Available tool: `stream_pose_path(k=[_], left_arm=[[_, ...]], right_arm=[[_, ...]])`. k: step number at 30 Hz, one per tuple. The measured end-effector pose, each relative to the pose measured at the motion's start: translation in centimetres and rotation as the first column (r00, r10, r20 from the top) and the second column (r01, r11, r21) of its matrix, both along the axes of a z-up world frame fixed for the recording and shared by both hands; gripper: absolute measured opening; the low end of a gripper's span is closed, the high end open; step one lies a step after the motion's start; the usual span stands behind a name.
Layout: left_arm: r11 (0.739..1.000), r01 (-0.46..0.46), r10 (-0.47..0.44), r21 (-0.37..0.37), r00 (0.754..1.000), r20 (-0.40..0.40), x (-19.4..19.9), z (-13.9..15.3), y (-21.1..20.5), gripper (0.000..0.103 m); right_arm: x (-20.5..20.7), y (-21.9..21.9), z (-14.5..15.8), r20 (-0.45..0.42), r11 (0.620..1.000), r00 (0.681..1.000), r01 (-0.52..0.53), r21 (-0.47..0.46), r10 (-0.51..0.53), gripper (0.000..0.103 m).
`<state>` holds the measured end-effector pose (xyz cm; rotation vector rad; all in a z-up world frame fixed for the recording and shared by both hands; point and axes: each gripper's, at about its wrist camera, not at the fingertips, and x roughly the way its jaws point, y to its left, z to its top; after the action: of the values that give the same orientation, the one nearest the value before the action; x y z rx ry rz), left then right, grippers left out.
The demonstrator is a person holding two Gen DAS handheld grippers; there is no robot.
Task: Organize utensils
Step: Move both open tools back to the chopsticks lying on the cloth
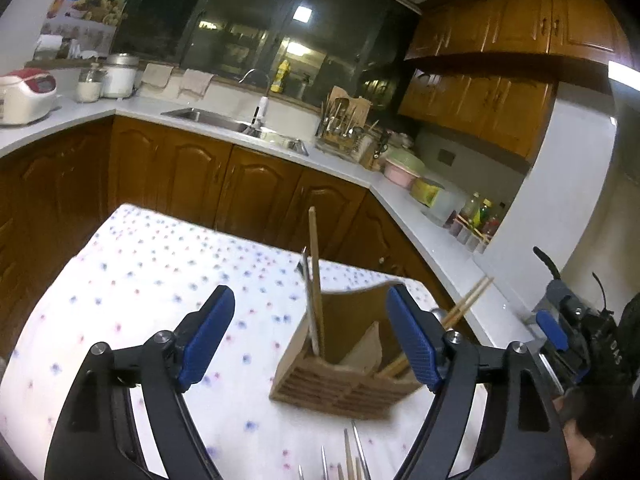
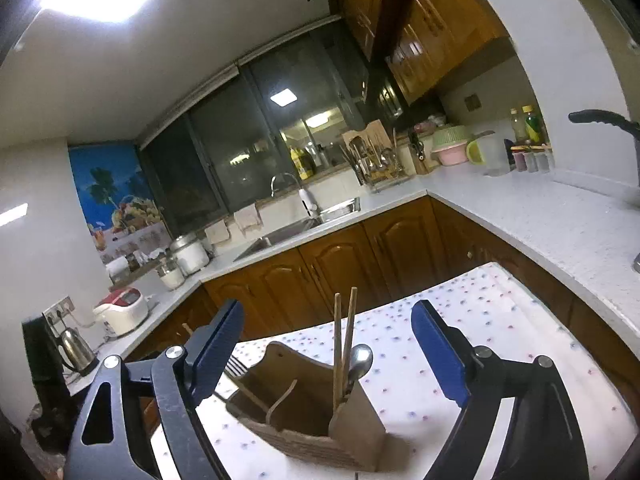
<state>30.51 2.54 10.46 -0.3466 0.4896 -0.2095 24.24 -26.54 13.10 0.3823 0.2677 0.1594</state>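
Observation:
A wooden utensil holder [image 1: 340, 376] stands on a table with a dotted white cloth [image 1: 140, 280]. It holds an upright wooden chopstick [image 1: 316, 280] beside a metal utensil, and chopsticks [image 1: 468, 300] leaning right. Several loose utensils [image 1: 352, 456] lie on the cloth in front. My left gripper [image 1: 310, 344] is open and empty, above and in front of the holder. In the right wrist view the holder [image 2: 320, 420] holds two chopsticks [image 2: 344, 344], a metal spoon [image 2: 360, 360] and a fork [image 2: 236, 366]. My right gripper [image 2: 328, 356] is open and empty above it, and also shows in the left view [image 1: 556, 332].
A white kitchen counter [image 1: 420, 216] wraps around behind the table, with a sink [image 1: 224, 120], a dish rack of utensils [image 1: 344, 128], bowls and bottles [image 1: 476, 216]. Wooden cabinets [image 1: 240, 188] stand below. A rice cooker [image 2: 120, 310] and kettle [image 2: 76, 348] sit at the left.

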Motion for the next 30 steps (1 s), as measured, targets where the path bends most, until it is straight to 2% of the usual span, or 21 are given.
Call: stream_pose_path(k=[4, 8, 19, 23, 30], left_arm=[[1.000, -0.003, 0.002, -0.021, 0.999, -0.037, -2.0, -1.2, 0.4, 0.081], [1.000, -0.002, 0.001, -0.010, 0.997, -0.077, -4.0, -2.7, 0.4, 0.081], [1.000, -0.003, 0.002, -0.002, 0.981, -0.193, -9.2, -7.4, 0.5, 0.081], [1.000, 0.000, -0.003, -0.016, 0.971, -0.239, -10.1, -9.2, 0.8, 0.081], [1.000, 0.021, -0.016, 0.014, 0.958, -0.286, -11.3, -11.3, 0.2, 0.081]], right_arm=[[-2.3, 0.1, -0.1, 0.003, 1.000, 1.000, -0.004, -0.004, 0.004, 0.092], [-4.5, 0.3, -1.1, -0.024, 1.000, 1.000, -0.016, 0.001, 0.016, 0.093], [-9.2, 0.5, -6.4, -0.171, 0.999, 0.984, -0.049, -0.010, 0.047, 0.093], [-10.7, 0.4, -8.4, -0.221, 0.999, 0.974, -0.051, -0.015, 0.047, 0.093], [-11.8, 0.4, -10.6, -0.283, 0.998, 0.958, -0.059, -0.024, 0.050, 0.093]])
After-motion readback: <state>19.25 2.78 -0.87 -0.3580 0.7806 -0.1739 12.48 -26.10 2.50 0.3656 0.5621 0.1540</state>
